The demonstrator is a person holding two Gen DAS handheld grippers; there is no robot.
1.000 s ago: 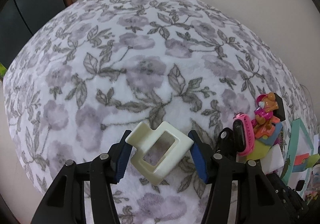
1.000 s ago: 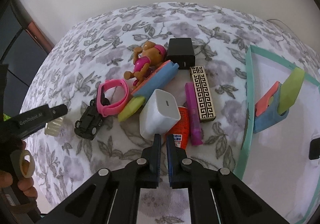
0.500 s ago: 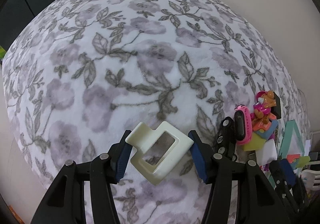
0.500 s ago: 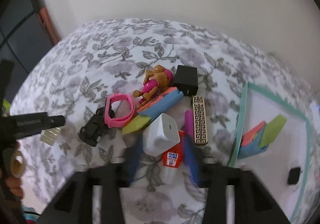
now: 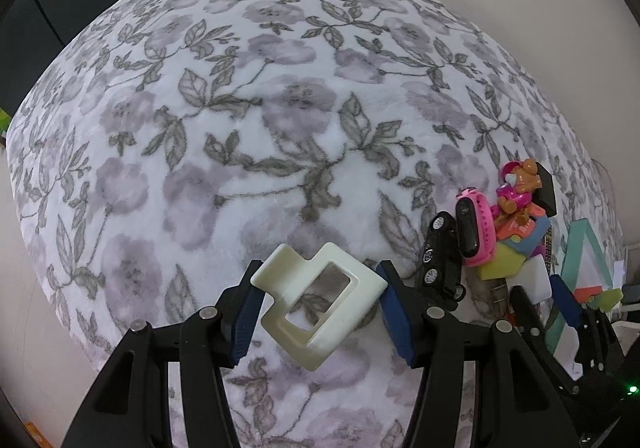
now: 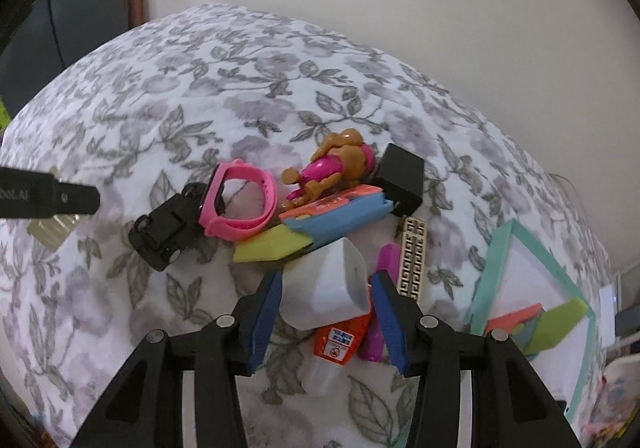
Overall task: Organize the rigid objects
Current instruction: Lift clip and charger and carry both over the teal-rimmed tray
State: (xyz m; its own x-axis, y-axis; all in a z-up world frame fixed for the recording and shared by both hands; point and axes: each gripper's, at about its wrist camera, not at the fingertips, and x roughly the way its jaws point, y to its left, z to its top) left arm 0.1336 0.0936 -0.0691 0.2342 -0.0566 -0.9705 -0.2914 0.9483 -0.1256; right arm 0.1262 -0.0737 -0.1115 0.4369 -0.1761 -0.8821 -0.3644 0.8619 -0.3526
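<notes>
My left gripper (image 5: 319, 278) is shut on a cream plastic frame piece (image 5: 280, 276), held just above the floral blanket (image 5: 240, 128). In the right wrist view its black finger (image 6: 52, 194) shows at the far left with the cream piece (image 6: 48, 234) under it. My right gripper (image 6: 326, 280) points down over the pile, jaws opening, and a white charger cube (image 6: 328, 288) sits between the blue pads, which do not clamp it. From the left wrist view the right gripper (image 5: 544, 300) stands at the right edge beside the charger (image 5: 536, 280).
Around the charger lie a black toy car (image 6: 168, 224), pink watch band (image 6: 240, 204), dog figure (image 6: 332, 164), black adapter (image 6: 402, 178), flat coloured pieces (image 6: 340, 216), patterned bar (image 6: 412, 260), purple marker (image 6: 378, 312) and orange tube (image 6: 340, 336). A teal-framed tray (image 6: 496, 268) lies right.
My right gripper went from shut to open, rolled, and came down so the white charger now sits between its pads. The left gripper still holds the cream piece, barely shifted.
</notes>
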